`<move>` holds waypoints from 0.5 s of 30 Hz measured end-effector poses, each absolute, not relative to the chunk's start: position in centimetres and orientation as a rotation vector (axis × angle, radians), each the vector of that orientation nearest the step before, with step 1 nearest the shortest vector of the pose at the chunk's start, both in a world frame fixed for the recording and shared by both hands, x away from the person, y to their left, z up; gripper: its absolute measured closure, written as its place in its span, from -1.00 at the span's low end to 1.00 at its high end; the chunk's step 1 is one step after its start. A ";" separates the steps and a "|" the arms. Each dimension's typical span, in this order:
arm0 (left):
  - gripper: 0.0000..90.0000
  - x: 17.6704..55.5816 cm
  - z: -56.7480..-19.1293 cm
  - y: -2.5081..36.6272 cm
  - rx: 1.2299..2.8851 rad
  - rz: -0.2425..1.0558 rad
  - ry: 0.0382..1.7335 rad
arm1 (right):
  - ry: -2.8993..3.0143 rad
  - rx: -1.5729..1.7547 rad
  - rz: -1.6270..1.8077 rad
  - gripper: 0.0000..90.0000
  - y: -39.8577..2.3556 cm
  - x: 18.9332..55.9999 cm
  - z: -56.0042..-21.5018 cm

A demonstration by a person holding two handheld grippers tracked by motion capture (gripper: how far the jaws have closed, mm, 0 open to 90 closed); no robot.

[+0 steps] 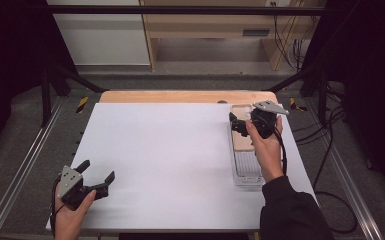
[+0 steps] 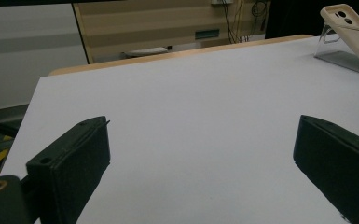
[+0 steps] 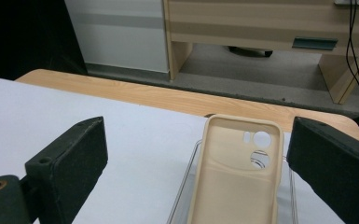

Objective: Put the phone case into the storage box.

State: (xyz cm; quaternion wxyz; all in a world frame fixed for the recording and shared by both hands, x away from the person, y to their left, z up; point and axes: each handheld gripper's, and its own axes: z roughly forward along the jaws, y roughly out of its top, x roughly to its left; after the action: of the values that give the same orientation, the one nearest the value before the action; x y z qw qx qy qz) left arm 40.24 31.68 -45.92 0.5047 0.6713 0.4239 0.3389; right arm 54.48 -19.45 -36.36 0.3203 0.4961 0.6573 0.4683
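White sheet is covering the table, wooden edge showing at the far side. Right gripper is hovering with jaws spread wide over the beige phone case, which is lying tilted in the clear tray at the table's right. Left gripper is idling near the front left corner, jaws likewise apart, nothing held. Risk: closing off-centre could be pushing the case sideways or dragging the light tray along.

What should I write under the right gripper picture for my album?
Open right gripper hovers above a beige phone case lying in a clear tray.
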 end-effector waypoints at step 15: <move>-0.93 39.5 -45.7 31.9 1.599 0.820 1.004 | 1.733 1.219 1.302 -0.88 -20.8 51.1 -35.8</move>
State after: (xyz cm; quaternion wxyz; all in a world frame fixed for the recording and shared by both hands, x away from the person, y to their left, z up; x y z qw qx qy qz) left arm 39.47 31.89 -45.73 0.5154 0.6656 0.4181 0.3414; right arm 51.10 -20.84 -35.77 0.3216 0.4640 0.6599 0.4958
